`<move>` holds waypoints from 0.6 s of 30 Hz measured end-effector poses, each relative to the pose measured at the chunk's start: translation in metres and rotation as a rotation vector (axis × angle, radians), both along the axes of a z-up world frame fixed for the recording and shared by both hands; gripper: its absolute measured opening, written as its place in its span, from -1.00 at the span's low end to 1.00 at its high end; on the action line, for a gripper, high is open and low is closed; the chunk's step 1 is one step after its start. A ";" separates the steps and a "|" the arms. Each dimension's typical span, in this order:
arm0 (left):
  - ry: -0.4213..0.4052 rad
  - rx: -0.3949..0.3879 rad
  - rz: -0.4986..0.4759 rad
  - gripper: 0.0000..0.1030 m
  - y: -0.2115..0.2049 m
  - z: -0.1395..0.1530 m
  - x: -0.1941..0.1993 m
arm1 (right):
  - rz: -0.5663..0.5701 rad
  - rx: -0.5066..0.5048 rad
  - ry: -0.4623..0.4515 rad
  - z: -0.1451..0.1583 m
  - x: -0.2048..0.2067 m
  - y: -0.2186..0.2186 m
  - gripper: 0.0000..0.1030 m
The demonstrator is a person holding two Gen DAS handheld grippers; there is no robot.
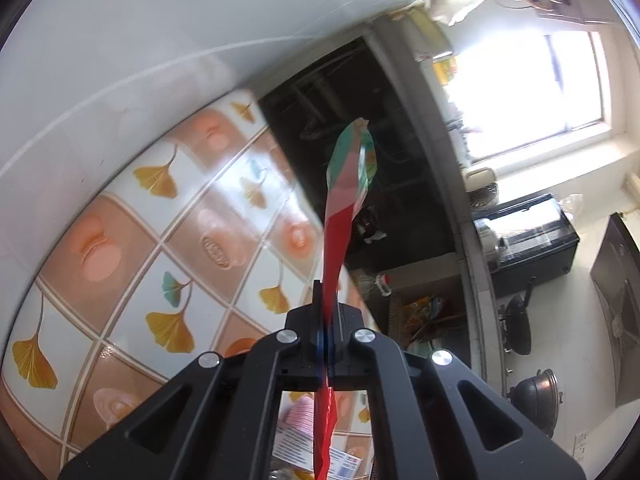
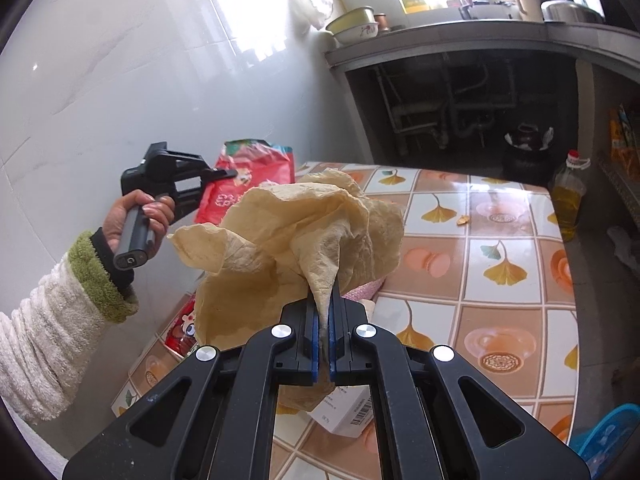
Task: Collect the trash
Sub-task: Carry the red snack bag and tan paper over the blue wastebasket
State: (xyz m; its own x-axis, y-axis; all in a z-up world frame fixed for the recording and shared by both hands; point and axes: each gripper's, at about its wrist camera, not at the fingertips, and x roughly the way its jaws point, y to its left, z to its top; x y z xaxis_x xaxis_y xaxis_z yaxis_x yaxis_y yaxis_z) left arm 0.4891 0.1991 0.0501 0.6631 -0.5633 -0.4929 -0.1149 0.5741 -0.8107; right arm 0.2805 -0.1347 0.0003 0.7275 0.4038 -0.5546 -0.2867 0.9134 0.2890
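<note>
**Little print, none of it legible**

The white box (image 2: 347, 412) on the counter carries a barcode and small printed lines, too small to read. The red bag (image 2: 248, 184) shows white lettering, blurred beyond reading. Nothing else bears readable text.

Oil bottle (image 2: 567, 196) right of table (image 2: 500, 280), counter (image 2: 440, 36) behind, box (image 2: 352, 412) on table.
</note>
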 end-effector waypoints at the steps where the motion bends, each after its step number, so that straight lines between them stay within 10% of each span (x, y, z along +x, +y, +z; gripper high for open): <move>1: -0.017 0.003 0.002 -1.00 -0.001 0.006 -0.002 | -0.005 0.004 -0.007 0.003 -0.004 -0.002 -0.96; 18: -0.247 0.039 -0.187 -1.00 -0.077 0.097 -0.105 | -0.088 0.045 -0.119 0.032 -0.086 -0.037 -0.96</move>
